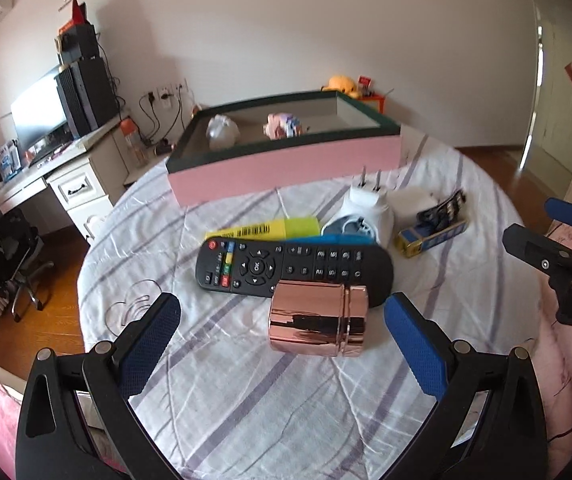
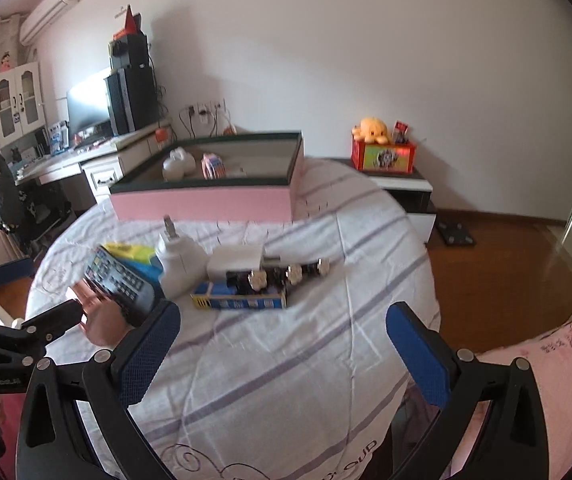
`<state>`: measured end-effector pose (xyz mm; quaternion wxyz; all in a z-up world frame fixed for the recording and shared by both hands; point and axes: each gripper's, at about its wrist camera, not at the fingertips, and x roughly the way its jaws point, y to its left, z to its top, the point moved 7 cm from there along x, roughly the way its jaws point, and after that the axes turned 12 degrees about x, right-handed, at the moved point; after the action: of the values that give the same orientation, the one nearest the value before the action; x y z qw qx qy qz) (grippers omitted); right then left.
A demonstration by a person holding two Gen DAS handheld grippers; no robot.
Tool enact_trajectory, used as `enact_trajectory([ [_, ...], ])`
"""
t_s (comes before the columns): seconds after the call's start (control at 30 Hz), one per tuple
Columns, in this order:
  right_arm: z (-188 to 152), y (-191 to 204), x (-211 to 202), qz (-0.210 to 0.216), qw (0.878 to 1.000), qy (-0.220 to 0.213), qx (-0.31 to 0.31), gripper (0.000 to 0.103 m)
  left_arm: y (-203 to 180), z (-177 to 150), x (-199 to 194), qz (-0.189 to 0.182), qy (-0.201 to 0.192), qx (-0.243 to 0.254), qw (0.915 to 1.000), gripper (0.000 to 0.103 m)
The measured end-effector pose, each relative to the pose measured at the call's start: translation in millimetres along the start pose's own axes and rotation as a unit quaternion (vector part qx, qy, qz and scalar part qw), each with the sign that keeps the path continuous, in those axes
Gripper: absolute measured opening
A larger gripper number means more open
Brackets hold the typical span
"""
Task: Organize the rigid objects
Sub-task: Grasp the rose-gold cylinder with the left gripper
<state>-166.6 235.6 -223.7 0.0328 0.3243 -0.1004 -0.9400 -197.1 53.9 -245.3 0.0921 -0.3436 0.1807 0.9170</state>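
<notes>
Left wrist, remote (image 1: 294, 268) "OK" key, yellow barcode box (image 1: 264, 229), left claw (image 1: 282, 332) spread

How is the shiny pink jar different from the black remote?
The jar is a mirror-like rose-gold colour; the remote is dull black with coloured buttons. The jar is short and round and lies on its side; the remote is long and flat, buttons up. The jar lies nearer the open left claw; the remote is behind it. Both lie on the striped sheet, outside the pink box.
</notes>
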Motion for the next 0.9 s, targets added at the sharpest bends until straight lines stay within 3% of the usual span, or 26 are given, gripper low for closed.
enact_trajectory([
  [0.3,-8,-7,19,-0.005,1.0,0.025,0.007,0.103,-10,-7,26,-0.027,0.013,0.005,0.9995,0.099],
  [0.37,-9,-9,23,-0.007,1.0,0.029,0.008,0.103,-10,-9,29,-0.033,0.014,0.003,0.9993,0.086],
  [0.4,-9,-9,25,-0.008,0.999,0.03,0.009,0.103,-10,-10,31,-0.039,0.015,0.003,0.9991,0.076],
  [0.43,-10,-9,27,-0.008,0.999,0.033,0.01,0.103,-11,-11,33,-0.053,0.017,-0.001,0.9984,0.058],
  [0.47,-10,-9,30,-0.007,0.999,0.035,0.011,0.103,-11,-12,34,-0.075,0.017,-0.01,0.997,0.055],
  [0.9,10,28,43,0.013,0.999,0.033,-0.011,0.103,10,-20,21,-0.067,0.011,-0.006,0.9977,0.054],
])
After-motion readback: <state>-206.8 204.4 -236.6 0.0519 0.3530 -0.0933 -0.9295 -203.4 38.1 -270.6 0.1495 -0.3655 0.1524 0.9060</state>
